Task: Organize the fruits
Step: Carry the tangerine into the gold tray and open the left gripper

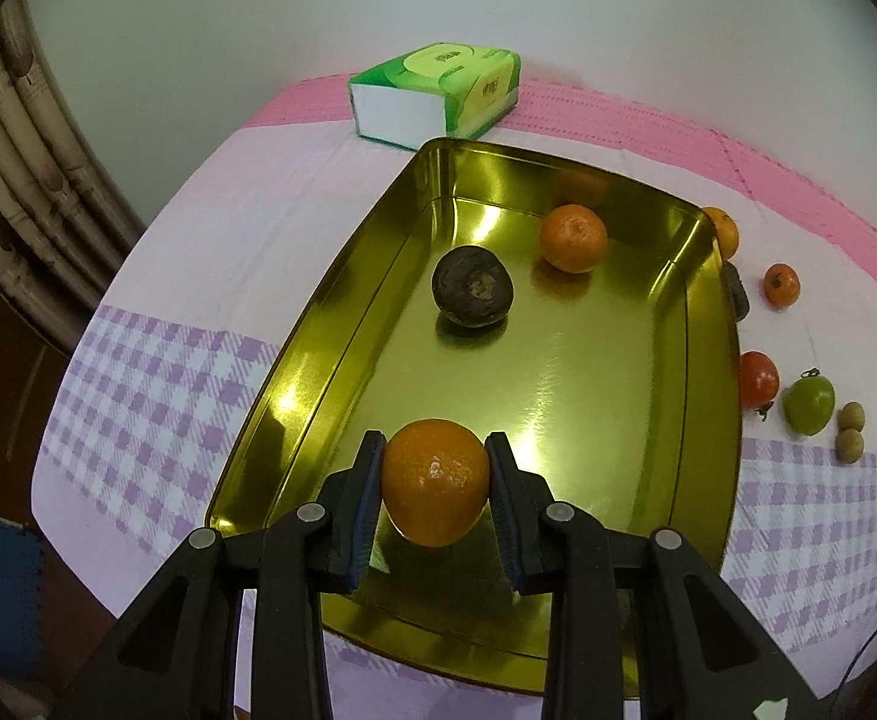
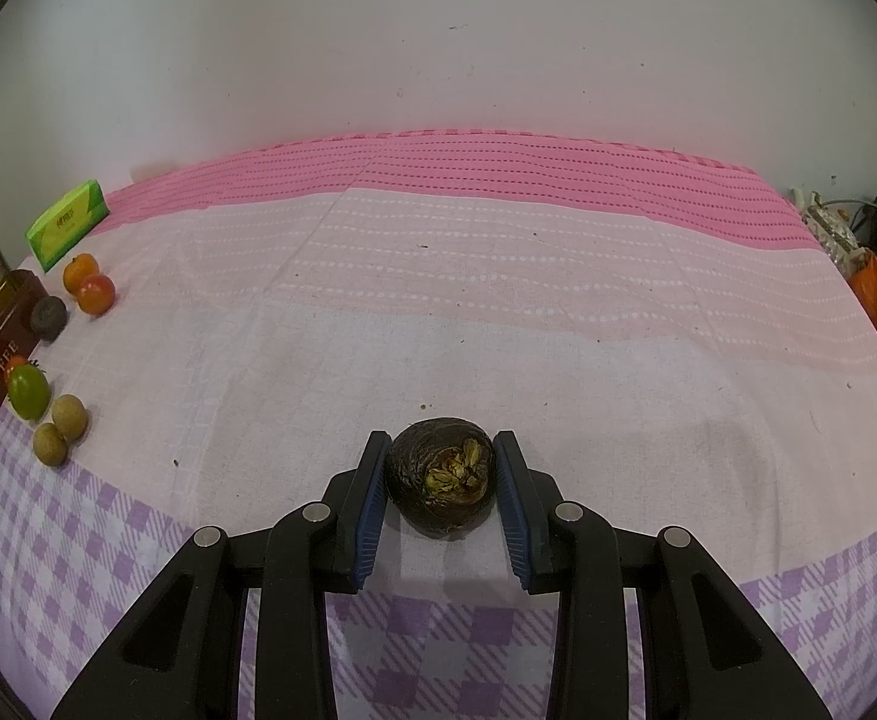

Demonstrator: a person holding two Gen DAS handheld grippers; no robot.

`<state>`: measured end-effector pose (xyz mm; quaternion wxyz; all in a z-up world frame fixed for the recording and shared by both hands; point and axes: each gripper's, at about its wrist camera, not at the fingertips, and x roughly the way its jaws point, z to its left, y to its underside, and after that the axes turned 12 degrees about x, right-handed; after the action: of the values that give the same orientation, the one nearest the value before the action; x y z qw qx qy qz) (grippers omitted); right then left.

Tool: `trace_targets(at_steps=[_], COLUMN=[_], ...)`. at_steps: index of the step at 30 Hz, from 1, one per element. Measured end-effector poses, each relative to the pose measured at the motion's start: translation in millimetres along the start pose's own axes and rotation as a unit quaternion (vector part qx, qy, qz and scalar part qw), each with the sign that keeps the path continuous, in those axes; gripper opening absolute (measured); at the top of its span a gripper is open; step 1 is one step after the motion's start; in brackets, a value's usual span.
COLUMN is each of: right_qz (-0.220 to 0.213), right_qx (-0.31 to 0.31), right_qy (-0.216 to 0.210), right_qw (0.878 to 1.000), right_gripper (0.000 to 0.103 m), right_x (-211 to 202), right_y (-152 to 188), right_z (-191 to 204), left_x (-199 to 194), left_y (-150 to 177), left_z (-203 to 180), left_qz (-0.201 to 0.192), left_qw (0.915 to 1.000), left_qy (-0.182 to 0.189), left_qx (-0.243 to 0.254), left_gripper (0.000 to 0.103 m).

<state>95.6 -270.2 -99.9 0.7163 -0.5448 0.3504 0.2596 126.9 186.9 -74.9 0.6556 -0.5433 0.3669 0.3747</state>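
Left gripper (image 1: 435, 483) clamped on an orange (image 1: 435, 480), hanging over the near end of the gold tin (image 1: 294, 384). Right gripper (image 2: 441, 483) pinches a dark fruit (image 2: 441, 483) above the cloth (image 2: 498, 312). Further in the tin, another orange (image 1: 573, 238) and another dark fruit (image 1: 471, 294); loose fruit beside it.

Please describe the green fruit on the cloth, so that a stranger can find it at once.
Start at the gold tray and look just beyond its right rim. The green fruit lies there between a red fruit and two small tan fruits. It alone is green.
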Motion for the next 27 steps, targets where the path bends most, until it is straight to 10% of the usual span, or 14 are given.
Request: trace_targets(at_steps=[27], right_qz=[-0.001], right_qx=[-0.001], right_qy=[0.001], right_qw=[1.0], right_gripper=[0.035], right_x=[0], right_y=[1], right_z=[0], left_x=[13], left_y=[-38], left_z=[-8], left_qz=[0.002], left_qw=[0.9994], left_qy=[-0.017], left_qx=[0.029], left_gripper=[0.031])
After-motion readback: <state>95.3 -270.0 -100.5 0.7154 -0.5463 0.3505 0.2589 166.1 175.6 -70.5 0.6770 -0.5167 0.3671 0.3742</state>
